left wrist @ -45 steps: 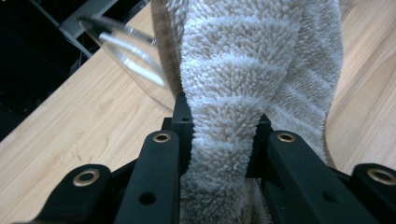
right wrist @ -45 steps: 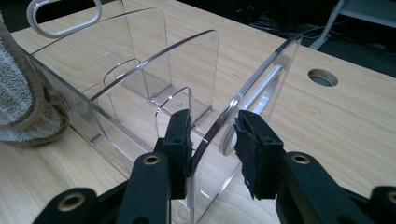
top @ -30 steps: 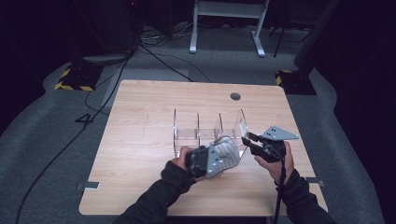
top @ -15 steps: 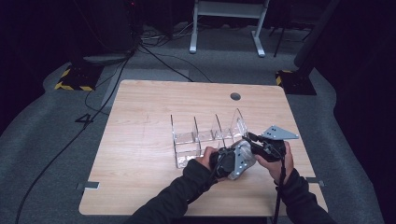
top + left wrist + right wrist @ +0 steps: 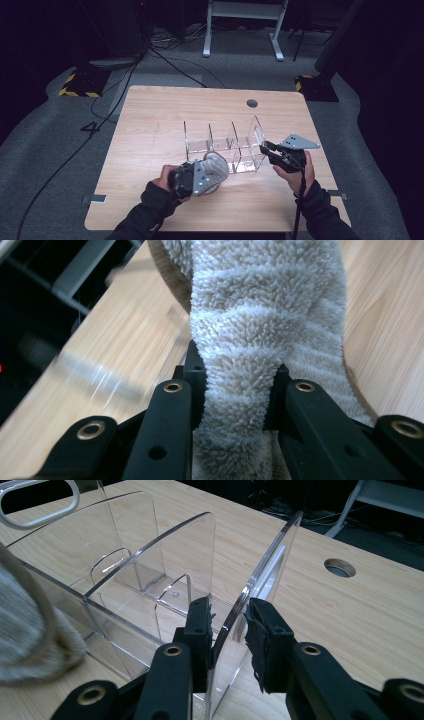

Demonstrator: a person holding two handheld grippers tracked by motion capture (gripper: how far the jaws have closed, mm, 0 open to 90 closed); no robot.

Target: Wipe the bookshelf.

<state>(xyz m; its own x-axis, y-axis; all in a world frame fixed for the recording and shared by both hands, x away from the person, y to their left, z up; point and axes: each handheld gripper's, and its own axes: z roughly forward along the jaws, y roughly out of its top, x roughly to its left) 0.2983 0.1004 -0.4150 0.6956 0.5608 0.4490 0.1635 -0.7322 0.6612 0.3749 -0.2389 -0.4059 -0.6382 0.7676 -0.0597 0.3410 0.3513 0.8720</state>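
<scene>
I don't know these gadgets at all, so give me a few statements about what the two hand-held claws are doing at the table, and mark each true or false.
1. The left gripper clamps a fluffy grey cloth. True.
2. The right gripper has its jaws on either side of the end wall of the clear plastic organizer. True.
3. The cloth lies inside one of the organizer's compartments. False: it is in front of the organizer, held in the left gripper.
4. The organizer stands on the grey floor. False: it stands on the wooden table.
</scene>
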